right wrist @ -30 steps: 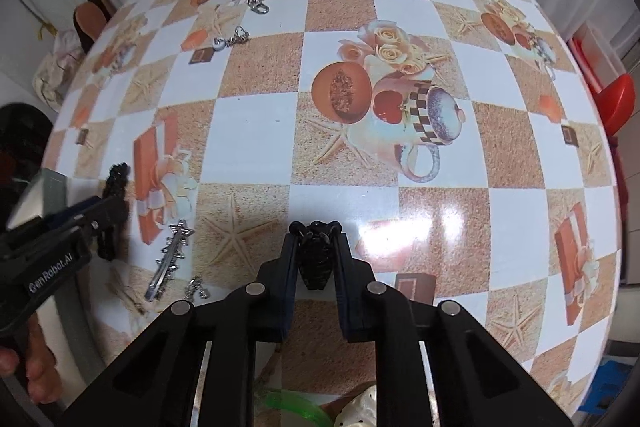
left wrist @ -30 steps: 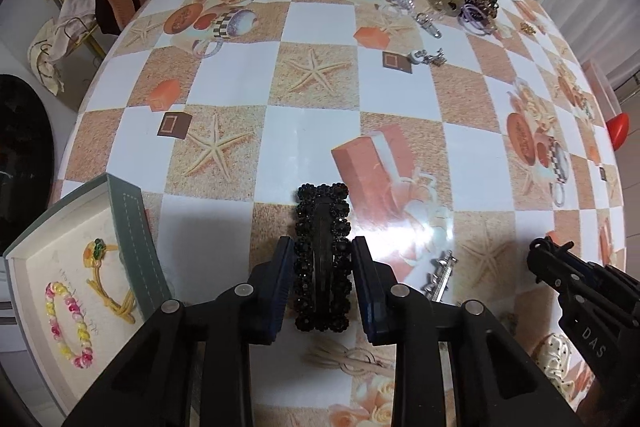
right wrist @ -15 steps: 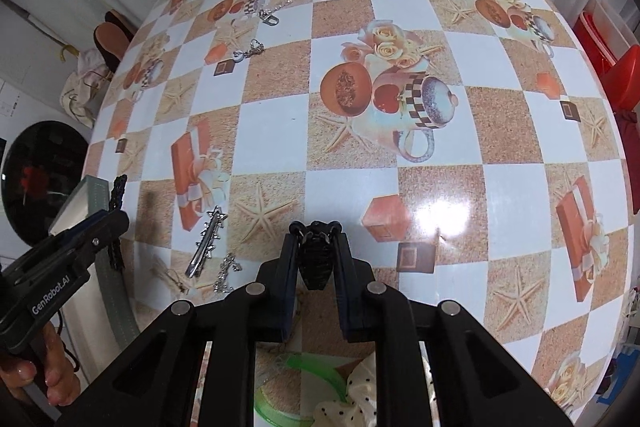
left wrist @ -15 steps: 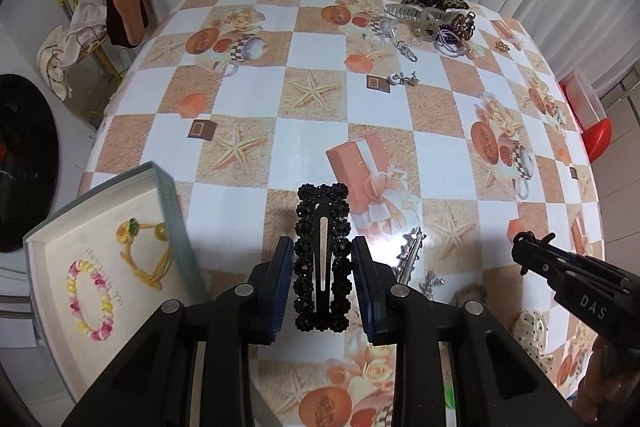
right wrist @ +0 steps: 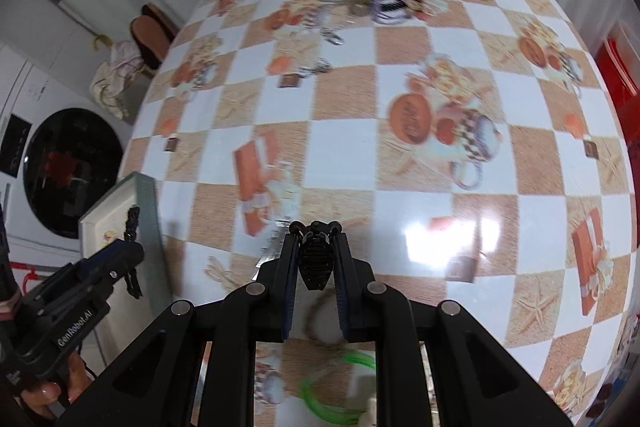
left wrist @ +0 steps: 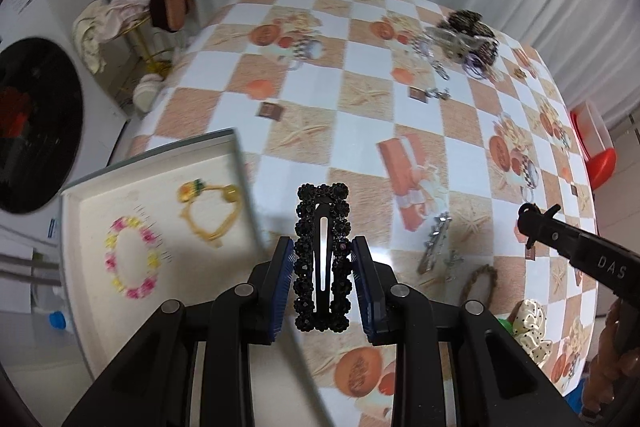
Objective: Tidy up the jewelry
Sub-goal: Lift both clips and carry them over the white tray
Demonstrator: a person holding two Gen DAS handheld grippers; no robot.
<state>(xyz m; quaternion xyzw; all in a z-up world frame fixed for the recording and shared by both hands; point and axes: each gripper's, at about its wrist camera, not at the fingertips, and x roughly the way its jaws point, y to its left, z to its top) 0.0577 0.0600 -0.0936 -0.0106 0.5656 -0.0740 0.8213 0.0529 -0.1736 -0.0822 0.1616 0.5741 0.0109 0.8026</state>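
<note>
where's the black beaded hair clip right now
The black beaded hair clip is clamped in the left tongs, held above the table just right of the white tray that holds two bracelets.

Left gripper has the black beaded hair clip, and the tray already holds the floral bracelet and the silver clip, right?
Not quite. The left gripper does hold the black beaded hair clip, but beside the floral bracelet in the tray lies a yellow bracelet. The silver clip is on the table, per the left wrist view.

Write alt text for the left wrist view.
Left gripper holds a black beaded clip above a checkered table. A tray at left holds two bracelets; the right gripper reaches in from the right.
</note>
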